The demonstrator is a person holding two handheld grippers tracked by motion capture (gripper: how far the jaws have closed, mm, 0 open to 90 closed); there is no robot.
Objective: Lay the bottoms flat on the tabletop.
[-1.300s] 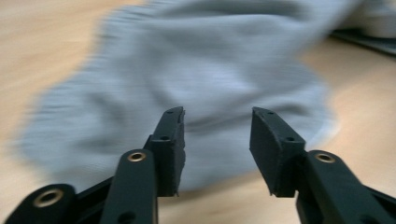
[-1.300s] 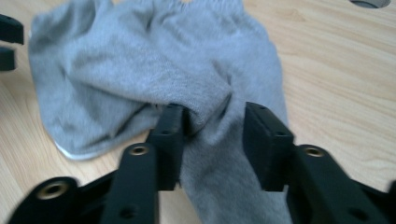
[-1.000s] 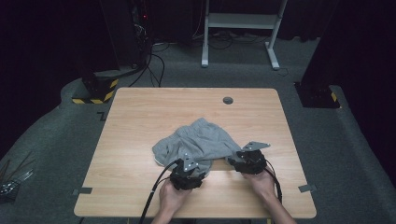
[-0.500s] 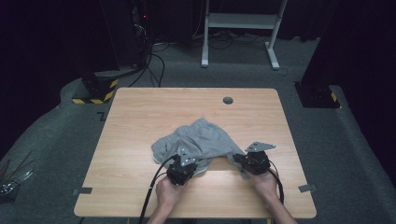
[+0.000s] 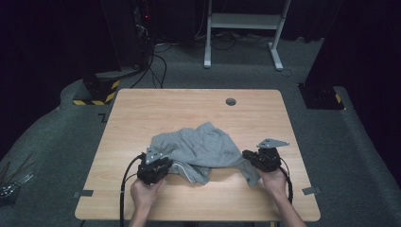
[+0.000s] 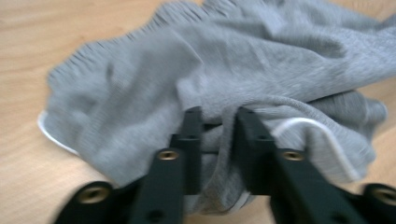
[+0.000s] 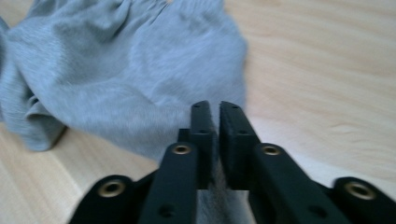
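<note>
Lying crumpled on the near half of the wooden table (image 5: 142, 113) is a grey piece of clothing (image 5: 203, 149), and it is being held at both ends. At its left end, a bunched fold with a thin white edge is pinched by the left gripper (image 5: 163, 166), which is held in the person's left hand (image 5: 144, 191). In the left gripper view, a thick fold of the grey cloth (image 6: 261, 70) is seen squeezed between the two black jaws of the left gripper (image 6: 219, 121); the jaws have just been opening a little, yet the cloth is pressed on both sides. At the right end, a thin bit of cloth is gripped by the right gripper (image 5: 250, 158), held in the right hand (image 5: 274, 182). In the right gripper view, the jaws of the right gripper (image 7: 215, 114) are almost pressed together, with only a thin strip of grey cloth (image 7: 116, 70) caught in the narrow gap; these jaws have also just been opening slightly. The cloth is pulled out a bit between the two grippers, and its right edge is lifted off the wood. A small dark round hole (image 5: 231, 101) is seen in the far part of the table, well apart from the clothing.
</note>
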